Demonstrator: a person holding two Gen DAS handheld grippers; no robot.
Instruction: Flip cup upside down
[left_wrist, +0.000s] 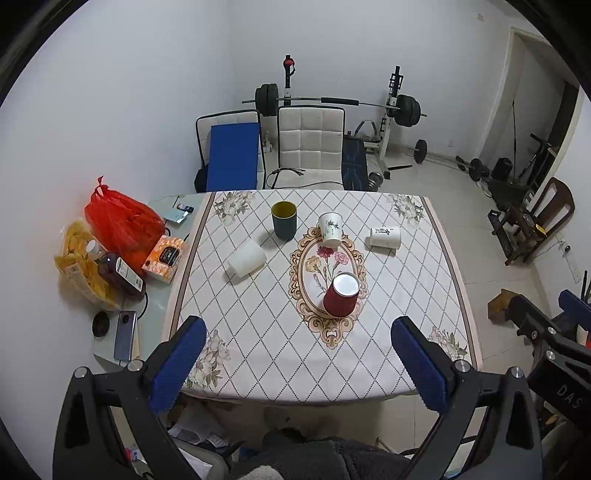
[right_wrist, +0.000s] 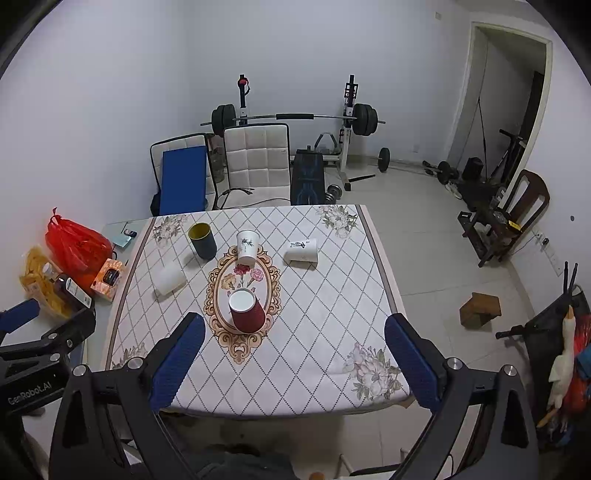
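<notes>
Both jaws stood wide open and held nothing. I kept my left gripper and right gripper above the table's near edge. The red cup sat on the middle flower picture.

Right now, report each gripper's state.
Left gripper: open, holding nothing.
Right gripper: open, holding nothing.
</notes>
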